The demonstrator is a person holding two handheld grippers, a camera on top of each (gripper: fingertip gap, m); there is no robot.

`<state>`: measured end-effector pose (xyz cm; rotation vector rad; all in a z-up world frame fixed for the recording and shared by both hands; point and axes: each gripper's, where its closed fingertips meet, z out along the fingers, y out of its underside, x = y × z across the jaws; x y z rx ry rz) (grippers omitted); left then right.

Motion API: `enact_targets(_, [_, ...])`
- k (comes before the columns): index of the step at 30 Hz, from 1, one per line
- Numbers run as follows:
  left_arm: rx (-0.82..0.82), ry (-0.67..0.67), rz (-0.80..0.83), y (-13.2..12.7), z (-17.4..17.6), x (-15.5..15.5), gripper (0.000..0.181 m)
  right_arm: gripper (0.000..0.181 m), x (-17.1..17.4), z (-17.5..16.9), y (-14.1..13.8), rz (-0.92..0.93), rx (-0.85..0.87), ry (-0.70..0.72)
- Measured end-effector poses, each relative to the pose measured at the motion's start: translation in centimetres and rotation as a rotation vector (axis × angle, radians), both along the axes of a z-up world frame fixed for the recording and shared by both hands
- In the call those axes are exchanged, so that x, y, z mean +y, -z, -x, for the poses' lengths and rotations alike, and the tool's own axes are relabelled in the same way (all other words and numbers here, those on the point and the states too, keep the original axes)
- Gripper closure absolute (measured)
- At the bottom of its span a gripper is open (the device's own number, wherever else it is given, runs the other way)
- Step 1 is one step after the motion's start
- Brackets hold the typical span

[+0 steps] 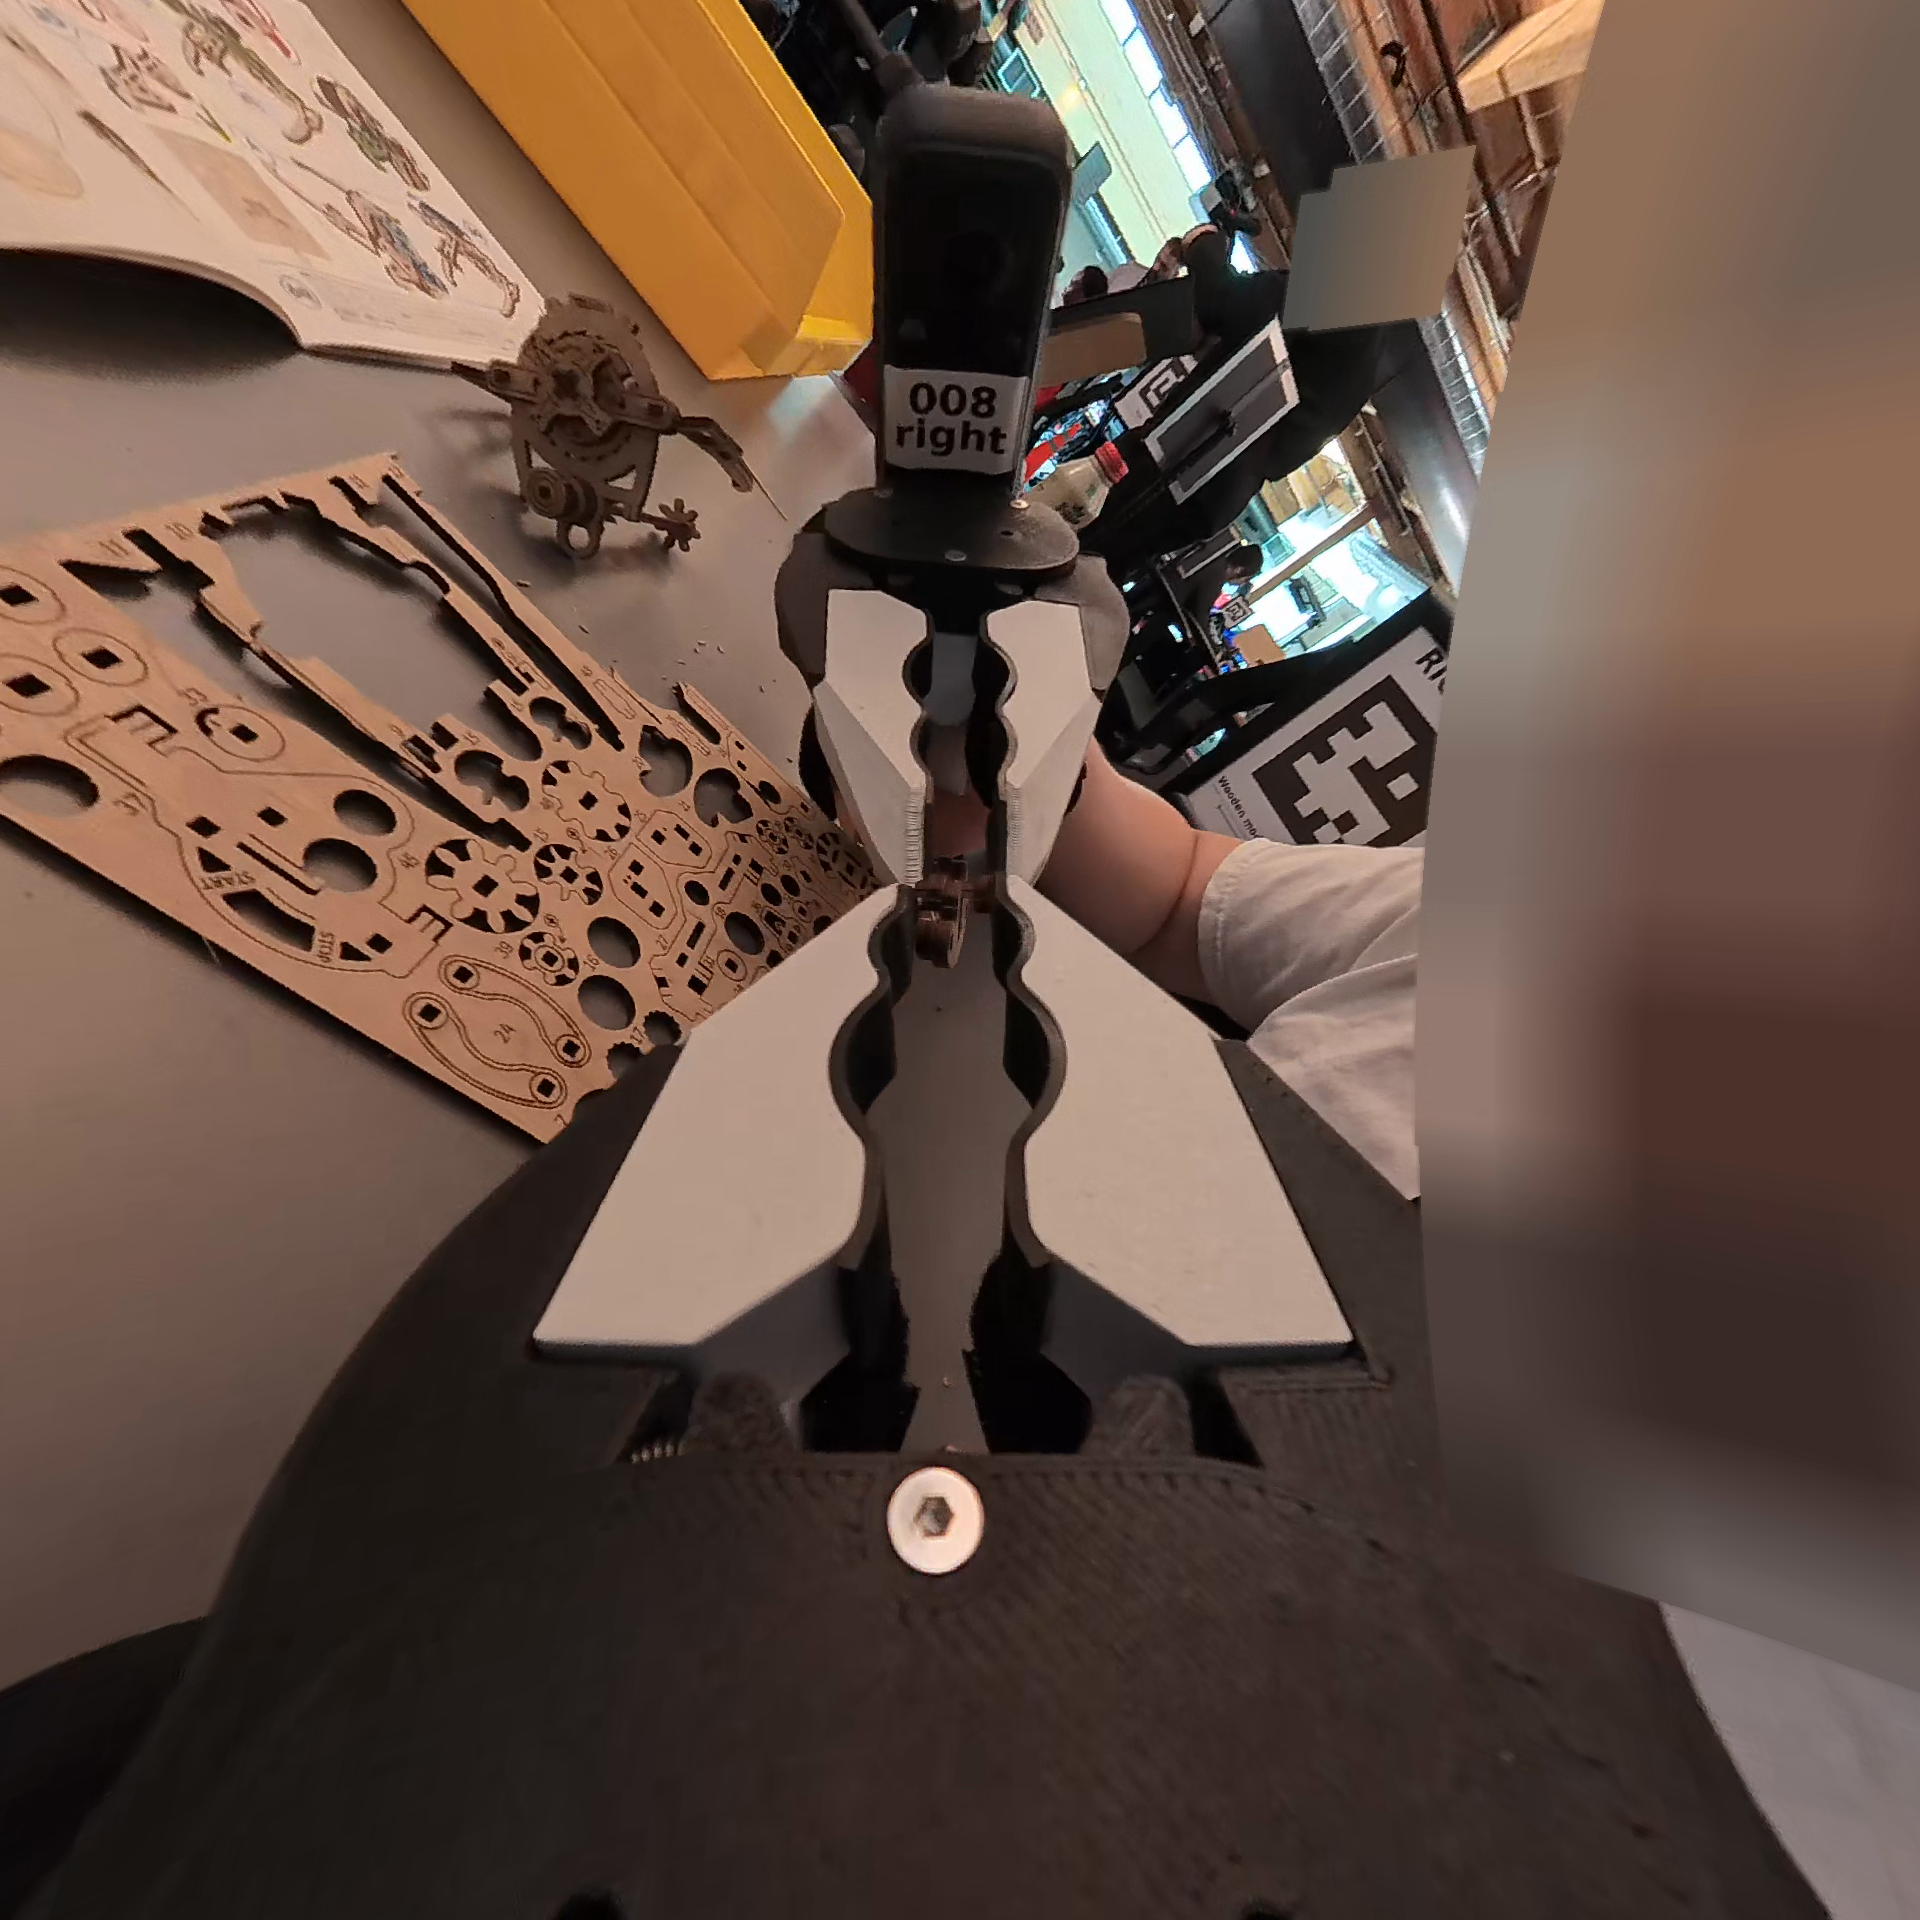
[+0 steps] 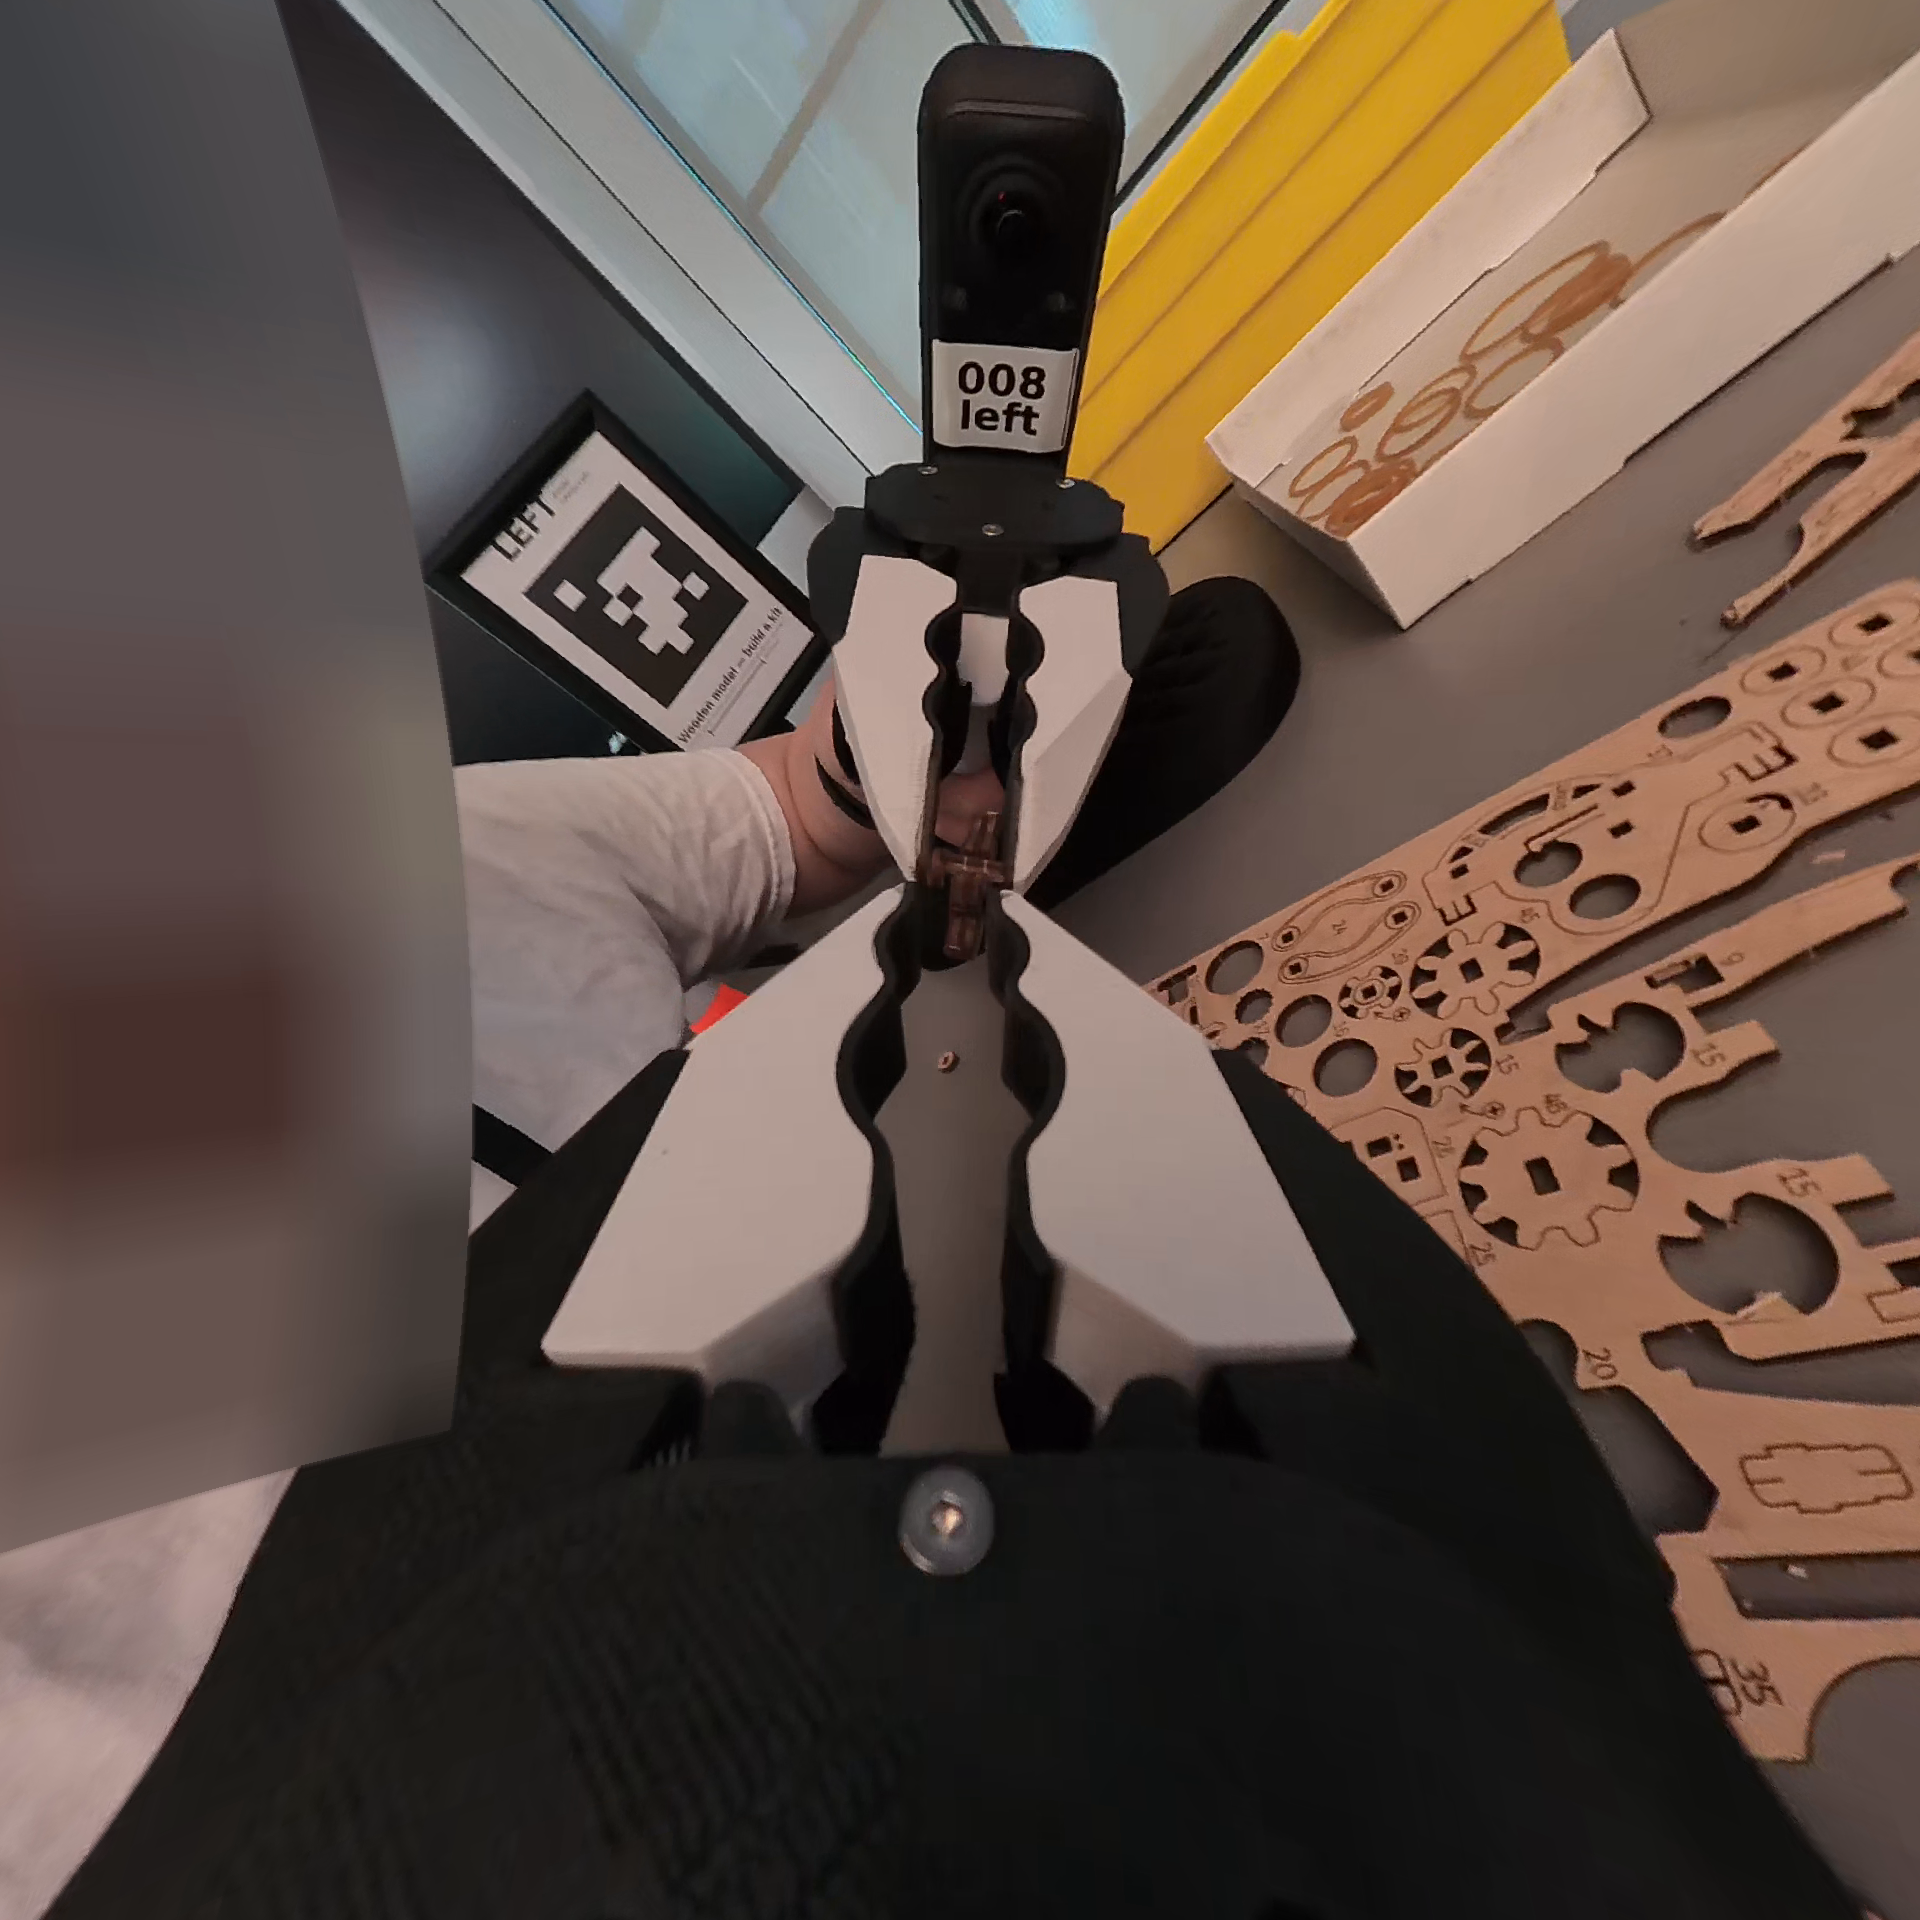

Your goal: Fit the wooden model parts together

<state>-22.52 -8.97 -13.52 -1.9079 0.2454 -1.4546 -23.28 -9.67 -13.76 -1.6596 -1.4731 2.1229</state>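
Observation:
My left gripper and my right gripper face each other tip to tip above the grey table. Between the tips sits a small dark wooden gear-like part, which the left gripper is shut on. In the right wrist view my right gripper is shut on a small cross-shaped wooden part, and the left gripper pinches its far end. The parts touch where the tips meet. How they join is hidden by the fingers.
Plywood sheets with cut-outs lie on the table. A part-built wooden model, an instruction booklet and a yellow bin stand behind. A white box of wooden rings lies at the right. A tiny wooden ring lies below. The tips of both grippers are at nearly the same place. From either gripper's tips it is about 20 cm to the part-built wooden model.

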Motion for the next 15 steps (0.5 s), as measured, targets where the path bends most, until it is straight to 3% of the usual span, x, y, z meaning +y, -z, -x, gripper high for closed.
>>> enact_targets(15, [-0.05,0.02,0.034,-0.13,-0.14,-0.17,0.168,0.172,-0.09,-0.1,-0.21,0.167,-0.05,-0.026])
